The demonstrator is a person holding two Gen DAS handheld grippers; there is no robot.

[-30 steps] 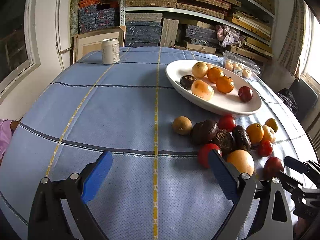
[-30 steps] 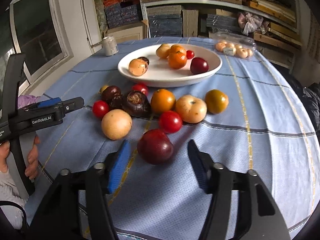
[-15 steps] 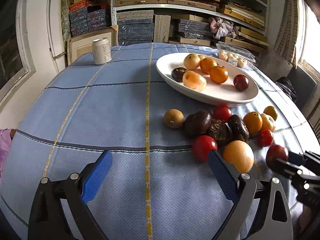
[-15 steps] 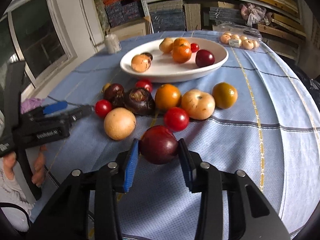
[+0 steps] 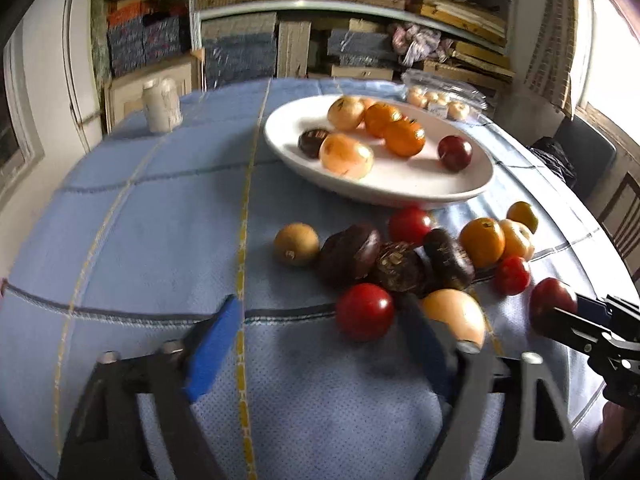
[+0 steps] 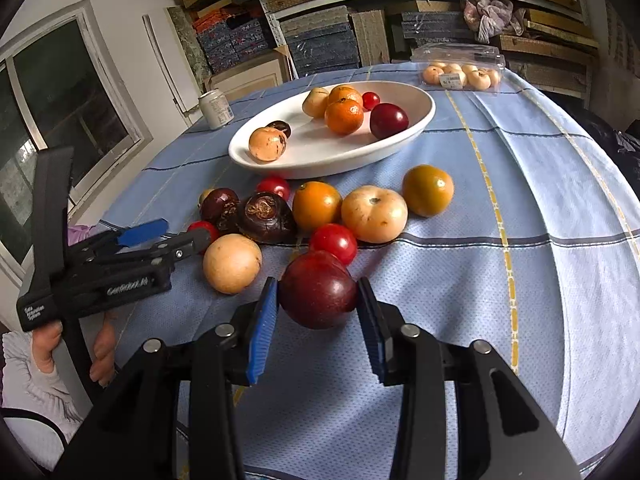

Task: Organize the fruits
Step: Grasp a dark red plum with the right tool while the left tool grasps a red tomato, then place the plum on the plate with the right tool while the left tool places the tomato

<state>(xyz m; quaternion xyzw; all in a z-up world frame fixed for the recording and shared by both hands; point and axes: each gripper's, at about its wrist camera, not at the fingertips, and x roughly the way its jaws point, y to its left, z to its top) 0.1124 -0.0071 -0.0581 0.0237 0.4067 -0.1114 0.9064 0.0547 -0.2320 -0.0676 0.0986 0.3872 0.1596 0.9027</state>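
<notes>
The right claw (image 6: 316, 320) has just clamped the dark plum (image 6: 318, 294) at lower centre, seemingly lifting it, while the left claw (image 5: 320, 344) is closing, empty, toward a red tomato (image 5: 365, 312).

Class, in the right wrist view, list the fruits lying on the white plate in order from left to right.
Pale peach fruit → dark brown fruit → tan fruit → front orange → dark red plum, all on the white plate.

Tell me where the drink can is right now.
The drink can stands at the table's far left edge in the right wrist view, beyond and left of the white bowl; the left wrist view shows it blurred, far left.
</notes>
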